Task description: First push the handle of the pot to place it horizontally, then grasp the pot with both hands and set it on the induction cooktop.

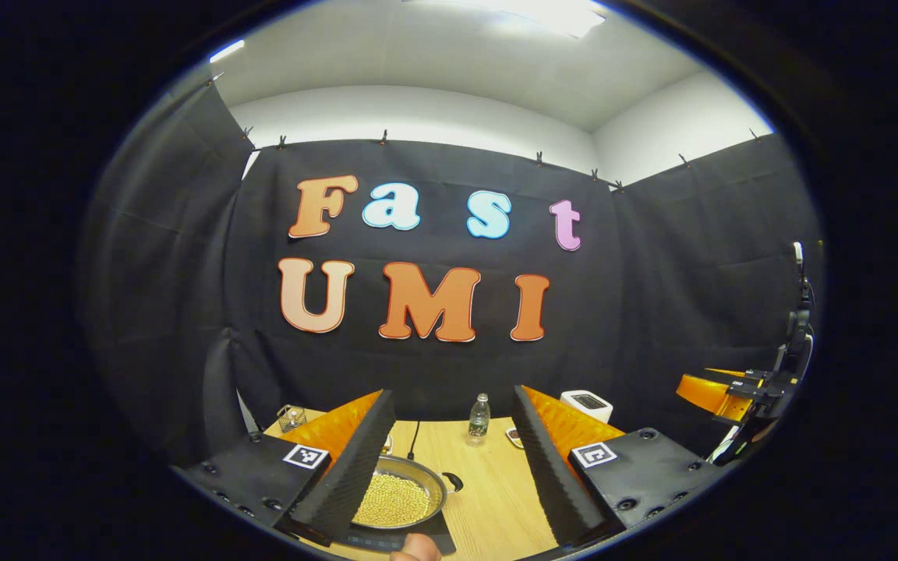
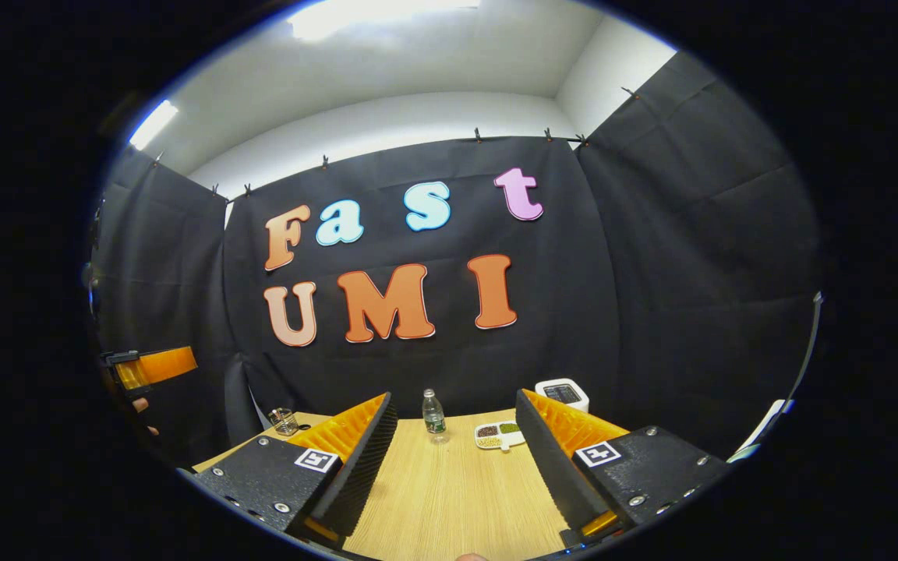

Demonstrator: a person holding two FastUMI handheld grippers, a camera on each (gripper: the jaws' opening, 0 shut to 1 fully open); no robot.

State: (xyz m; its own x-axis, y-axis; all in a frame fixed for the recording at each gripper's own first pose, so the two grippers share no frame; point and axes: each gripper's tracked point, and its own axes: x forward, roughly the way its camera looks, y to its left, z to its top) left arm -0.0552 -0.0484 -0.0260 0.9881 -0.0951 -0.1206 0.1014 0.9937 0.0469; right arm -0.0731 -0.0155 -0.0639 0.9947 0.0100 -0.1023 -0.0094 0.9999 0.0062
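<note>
The pot (image 1: 401, 499) of yellow grains sits on the dark cooktop (image 1: 387, 541) between my left gripper's (image 1: 449, 460) spread fingers, its handle (image 1: 454, 481) stubby toward the bottle (image 1: 479, 419). My right gripper (image 2: 455, 456), also agape, hangs over bare worktop (image 2: 457, 499) near that bottle; I'd judge any grasp needs both sides level

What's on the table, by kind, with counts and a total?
Round metal pot of yellow beans: 1
Flat black induction cooktop: 1
Clear plastic water bottle: 1
White divided dish of beans: 1
White box-shaped appliance: 1
Small wire basket: 1
Total: 6
</note>
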